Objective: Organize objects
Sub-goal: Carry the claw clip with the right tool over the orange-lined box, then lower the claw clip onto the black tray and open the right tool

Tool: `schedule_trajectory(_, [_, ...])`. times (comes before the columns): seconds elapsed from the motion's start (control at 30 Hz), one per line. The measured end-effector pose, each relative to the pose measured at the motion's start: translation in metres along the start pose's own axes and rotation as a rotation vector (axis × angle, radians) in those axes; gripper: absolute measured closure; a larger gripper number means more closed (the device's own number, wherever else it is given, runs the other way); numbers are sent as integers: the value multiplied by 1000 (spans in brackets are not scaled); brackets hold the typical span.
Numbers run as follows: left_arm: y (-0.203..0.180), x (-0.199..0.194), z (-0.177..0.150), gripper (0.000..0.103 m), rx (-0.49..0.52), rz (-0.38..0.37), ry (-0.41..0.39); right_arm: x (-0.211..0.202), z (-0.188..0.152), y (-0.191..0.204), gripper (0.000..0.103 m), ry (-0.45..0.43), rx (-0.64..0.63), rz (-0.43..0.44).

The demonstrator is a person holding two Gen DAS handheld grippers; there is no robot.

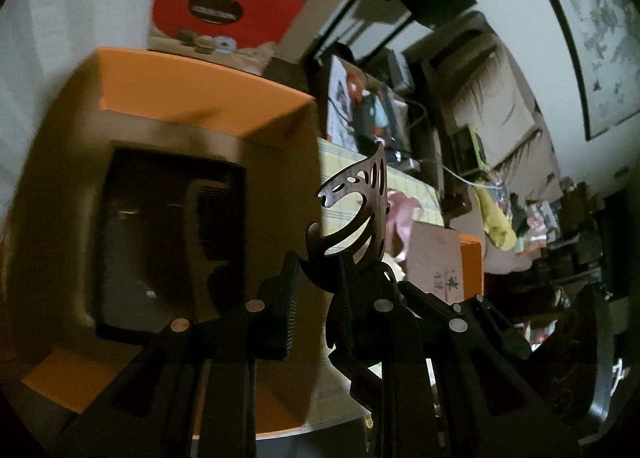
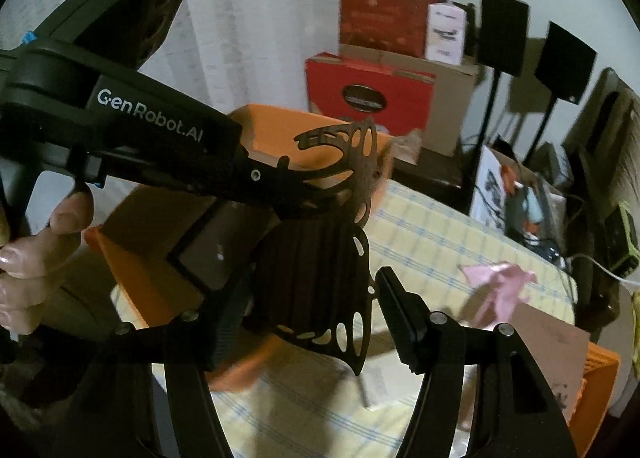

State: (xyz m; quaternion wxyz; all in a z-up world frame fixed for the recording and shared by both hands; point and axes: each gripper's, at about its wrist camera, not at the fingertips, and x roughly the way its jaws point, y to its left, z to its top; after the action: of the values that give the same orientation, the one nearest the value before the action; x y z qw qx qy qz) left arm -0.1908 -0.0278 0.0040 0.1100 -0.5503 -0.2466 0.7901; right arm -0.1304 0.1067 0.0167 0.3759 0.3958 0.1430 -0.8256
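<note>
My left gripper (image 1: 320, 298) holds a dark wooden butterfly-shaped cutout (image 1: 362, 206) between its fingers, its wing sticking up. In the right wrist view the left gripper (image 2: 288, 186) comes in from the left, gripping the butterfly (image 2: 344, 242) by its middle, above an open orange box (image 2: 132, 258). The lower wing hangs between the fingers of my right gripper (image 2: 316, 318), which is open and does not clamp it. The orange box (image 1: 208, 98) holds a black-framed insert (image 1: 168, 242).
A yellow checked tablecloth (image 2: 432, 234) covers the table. A pink paper piece (image 2: 500, 290) and an orange box lid with brown card (image 2: 560, 370) lie at the right. Red and cardboard boxes (image 2: 384, 90) and black speakers on stands (image 2: 532, 42) stand behind.
</note>
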Motion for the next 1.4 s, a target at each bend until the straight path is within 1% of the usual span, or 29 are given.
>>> schedule_trajectory(0.1, [18, -9, 1, 85, -17, 13, -10, 10, 7, 16, 38, 8, 0, 30])
schedule_trajectory(0.33, [54, -20, 1, 85, -52, 38, -17, 35, 17, 38, 38, 41, 13, 81])
schedule_trajectory(0.47, [73, -19, 2, 85, -71, 44, -8, 52, 20, 50, 38, 74, 13, 92])
schedule_trajectory(0.7, [103, -13, 6, 85, -104, 52, 10, 84, 26, 67, 38, 157, 16, 82])
schedule_trajectory(0.8, [114, -6, 9, 85, -108, 57, 31, 96, 28, 76, 38, 198, -5, 54])
schedule_trajectory(0.9, [127, 1, 10, 85, -129, 50, 49, 108, 29, 81, 38, 237, -4, 46])
schedule_trajectory(1.2, [157, 31, 15, 85, -174, 42, 100, 143, 30, 79, 38, 334, 31, 67])
schedule_trajectory(1.4, [162, 44, 19, 85, -171, 53, 117, 159, 29, 75, 37, 390, 66, 80])
